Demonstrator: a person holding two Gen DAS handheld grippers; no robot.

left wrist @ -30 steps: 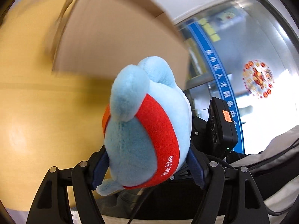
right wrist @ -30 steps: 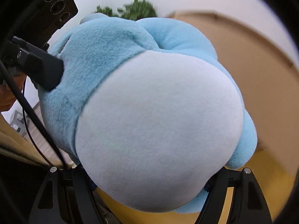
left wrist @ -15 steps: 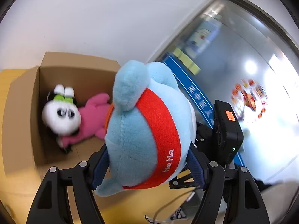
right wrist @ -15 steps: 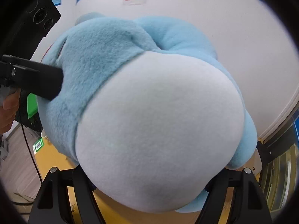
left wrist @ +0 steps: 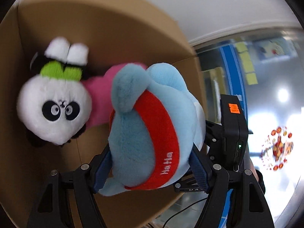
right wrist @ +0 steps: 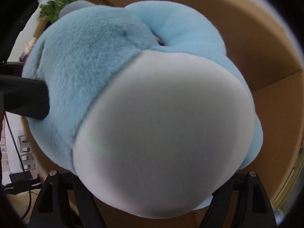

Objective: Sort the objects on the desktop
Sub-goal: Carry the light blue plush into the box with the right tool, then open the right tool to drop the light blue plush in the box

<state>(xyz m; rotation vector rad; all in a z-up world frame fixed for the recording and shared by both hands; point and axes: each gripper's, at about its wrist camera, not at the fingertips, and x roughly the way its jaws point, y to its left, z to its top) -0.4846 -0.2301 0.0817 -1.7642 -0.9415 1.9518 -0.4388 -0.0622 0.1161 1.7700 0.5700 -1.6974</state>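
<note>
Both grippers hold one blue plush toy (left wrist: pixel 152 125) with a red "HaHa" band and a white belly (right wrist: pixel 163 136). My left gripper (left wrist: pixel 150 163) is shut on its sides, blue pads pressed in. My right gripper (right wrist: pixel 150 188) is shut on the same toy, which fills the right wrist view; its fingertips are hidden. The toy hangs over the open cardboard box (left wrist: pixel 106 19). Inside the box lies a panda-faced plush (left wrist: pixel 55 108) with a pink body (left wrist: pixel 100 98). A left finger (right wrist: pixel 24 96) presses the toy's side in the right wrist view.
The box's brown walls (right wrist: pixel 266 43) surround the toy in the right wrist view. A green plant (right wrist: pixel 60 1) stands beyond the box. The right gripper's black body (left wrist: pixel 233 133) sits right of the toy. A glass door with blue strip (left wrist: pixel 233 72) is behind.
Both grippers have carried the blue plush closer to and over the box; the box and panda plush now look much larger, and box walls now surround the toy in the right wrist view.
</note>
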